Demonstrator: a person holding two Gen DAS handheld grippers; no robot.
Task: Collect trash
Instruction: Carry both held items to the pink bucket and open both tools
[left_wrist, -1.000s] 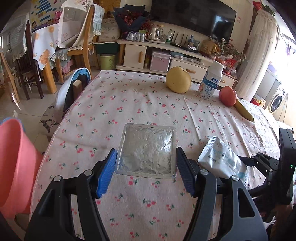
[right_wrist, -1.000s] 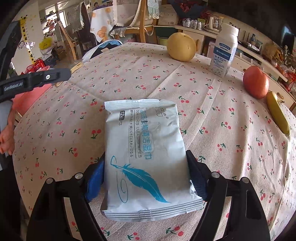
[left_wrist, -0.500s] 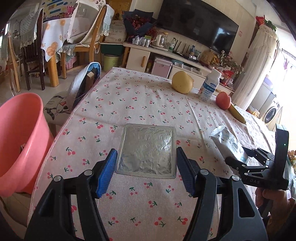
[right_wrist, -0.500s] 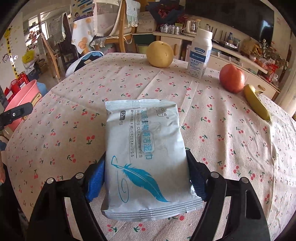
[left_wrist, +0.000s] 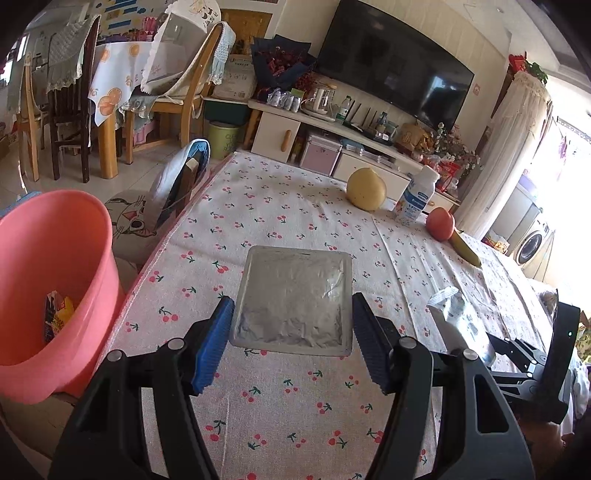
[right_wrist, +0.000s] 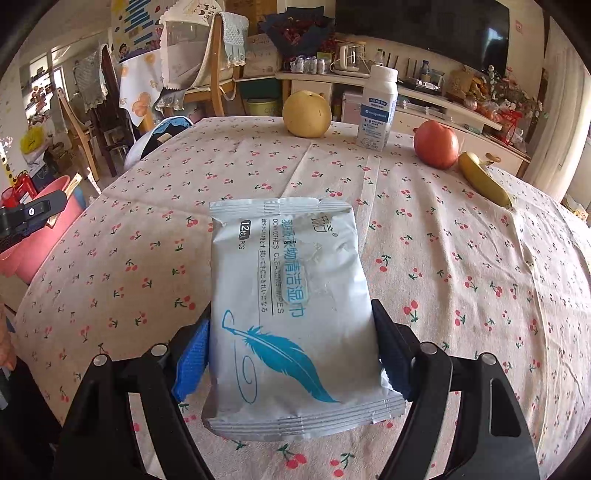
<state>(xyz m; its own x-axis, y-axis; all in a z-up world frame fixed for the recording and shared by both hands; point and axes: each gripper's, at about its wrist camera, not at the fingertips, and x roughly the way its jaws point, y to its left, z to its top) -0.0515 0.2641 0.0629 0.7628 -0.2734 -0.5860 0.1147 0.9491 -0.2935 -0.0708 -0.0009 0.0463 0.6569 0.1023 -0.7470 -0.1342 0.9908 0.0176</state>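
Left gripper (left_wrist: 293, 338) clamps one foil pouch (left_wrist: 293, 301); right gripper (right_wrist: 293, 363) clamps one wipes packet (right_wrist: 291, 314).

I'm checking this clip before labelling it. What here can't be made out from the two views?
- Pink bin, left wrist view: cut off by the left edge; its wall hides most of the contents.
- Wet wipes pack, right wrist view: hides where the right tongs touch it.
- Foil pouch: only a blank silver face shows.
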